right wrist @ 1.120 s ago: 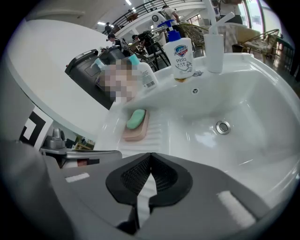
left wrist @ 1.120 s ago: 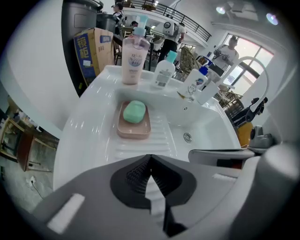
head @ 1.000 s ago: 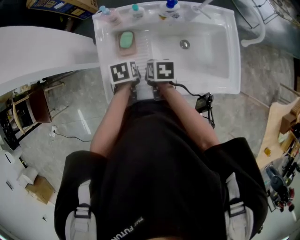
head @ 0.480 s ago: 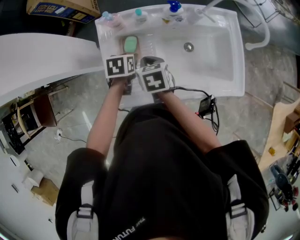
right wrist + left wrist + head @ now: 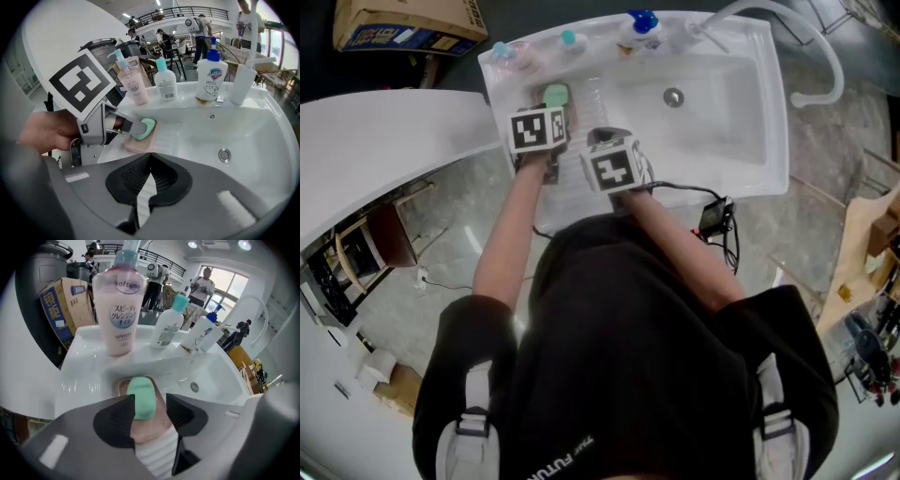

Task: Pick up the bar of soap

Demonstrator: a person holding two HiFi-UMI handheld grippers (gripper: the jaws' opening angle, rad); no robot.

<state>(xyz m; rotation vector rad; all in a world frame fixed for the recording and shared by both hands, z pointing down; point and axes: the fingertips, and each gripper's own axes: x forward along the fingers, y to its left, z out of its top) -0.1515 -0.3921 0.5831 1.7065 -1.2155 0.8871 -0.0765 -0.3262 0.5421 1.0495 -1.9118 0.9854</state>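
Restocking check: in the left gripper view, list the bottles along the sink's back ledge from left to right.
pink bottle → white bottle with teal cap → white bottle with blue cap

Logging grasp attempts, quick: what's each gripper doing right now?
Left gripper: open, jaws have just been opening, green soap bar between them, not gripped.
Right gripper: shut, empty.

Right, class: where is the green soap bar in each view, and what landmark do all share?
Head view: green soap bar, upper left of centre.
Left gripper view: centre, between the left gripper's jaws, which have just been opening.
Right gripper view: left of centre, on its pink dish.
Shared landmark: sink drain.
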